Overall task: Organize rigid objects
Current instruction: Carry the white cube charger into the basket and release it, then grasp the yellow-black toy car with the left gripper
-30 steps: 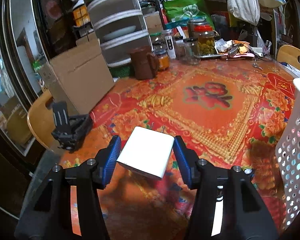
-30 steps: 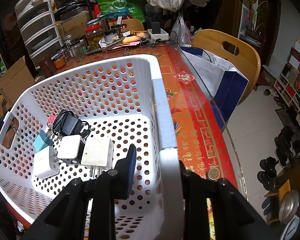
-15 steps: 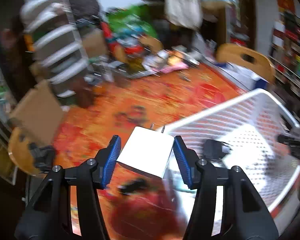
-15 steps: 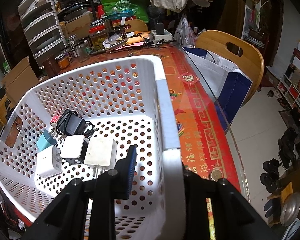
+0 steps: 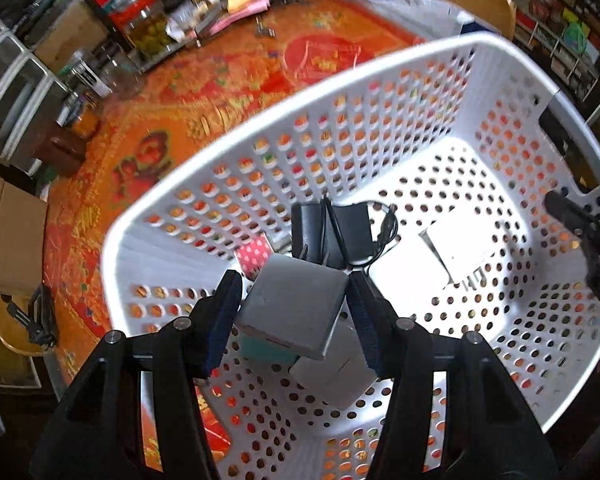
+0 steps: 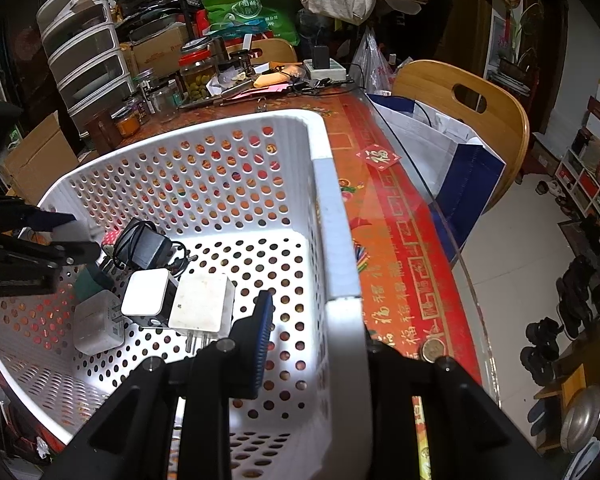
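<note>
The left gripper [image 5: 294,312] is clamped on a white charger block [image 5: 296,312], carried above the near-left floor of the white perforated basket [image 5: 260,184], directly over the chargers [image 6: 172,300] already lying there, evidently for release among them. The right gripper [image 6: 316,320] pinches the basket's right rim narrowly, apparently to steady it on the red patterned table [image 6: 396,248].
</note>
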The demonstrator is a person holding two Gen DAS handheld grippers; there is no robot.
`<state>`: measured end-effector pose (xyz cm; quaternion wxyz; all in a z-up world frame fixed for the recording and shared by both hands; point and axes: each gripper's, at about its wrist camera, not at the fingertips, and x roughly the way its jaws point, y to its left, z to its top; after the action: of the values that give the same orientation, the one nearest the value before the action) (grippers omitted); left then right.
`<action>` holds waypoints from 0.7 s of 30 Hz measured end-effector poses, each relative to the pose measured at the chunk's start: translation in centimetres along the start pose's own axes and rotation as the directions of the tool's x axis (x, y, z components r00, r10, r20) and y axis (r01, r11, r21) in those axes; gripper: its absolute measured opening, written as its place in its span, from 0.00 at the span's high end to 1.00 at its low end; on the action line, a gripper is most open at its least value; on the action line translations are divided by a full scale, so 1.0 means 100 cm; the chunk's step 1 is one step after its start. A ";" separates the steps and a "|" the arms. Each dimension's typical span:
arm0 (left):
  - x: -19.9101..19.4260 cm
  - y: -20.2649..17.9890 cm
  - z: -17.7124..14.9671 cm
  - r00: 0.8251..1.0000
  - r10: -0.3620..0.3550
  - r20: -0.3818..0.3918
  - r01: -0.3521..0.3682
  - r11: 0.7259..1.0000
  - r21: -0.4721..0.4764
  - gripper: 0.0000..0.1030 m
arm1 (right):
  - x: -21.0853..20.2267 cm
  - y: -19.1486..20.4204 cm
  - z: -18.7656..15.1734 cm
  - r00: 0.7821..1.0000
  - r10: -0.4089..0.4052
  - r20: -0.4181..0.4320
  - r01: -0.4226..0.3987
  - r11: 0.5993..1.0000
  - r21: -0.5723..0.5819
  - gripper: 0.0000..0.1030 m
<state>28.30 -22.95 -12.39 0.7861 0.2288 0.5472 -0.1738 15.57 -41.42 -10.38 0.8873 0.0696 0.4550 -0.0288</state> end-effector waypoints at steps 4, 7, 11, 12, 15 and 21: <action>0.028 -0.006 0.000 0.995 -0.005 -0.096 0.007 1.000 0.016 0.50 | 0.000 0.000 0.000 1.000 0.003 0.003 -0.003 1.000 0.002 0.75; 0.030 -0.011 0.000 0.995 -0.005 -0.099 0.008 1.000 0.028 0.50 | -0.001 0.000 0.000 1.000 0.005 0.005 -0.005 1.000 0.005 0.75; 0.034 -0.021 0.000 0.991 0.007 -0.132 0.000 0.998 0.056 0.48 | -0.001 0.000 -0.001 1.000 0.004 0.002 -0.004 1.000 0.003 0.75; 0.032 -0.021 0.000 0.993 -0.001 -0.121 0.008 0.998 0.055 0.47 | 0.000 0.000 -0.001 1.000 0.004 0.002 -0.004 1.000 0.003 0.75; 0.011 -0.010 -0.006 0.996 -0.082 -0.046 0.083 0.996 0.026 0.43 | 0.000 0.000 -0.001 1.000 0.001 0.000 -0.001 1.000 0.003 0.75; -0.080 0.072 -0.064 0.956 -0.125 0.264 0.157 0.982 -0.104 0.12 | 0.001 0.000 0.000 1.000 -0.004 -0.001 0.004 1.000 0.006 0.75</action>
<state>24.33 -13.24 -5.57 0.8485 0.1154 0.4657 -0.2232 15.58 -41.45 -10.49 0.8869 0.0712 0.4554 -0.0320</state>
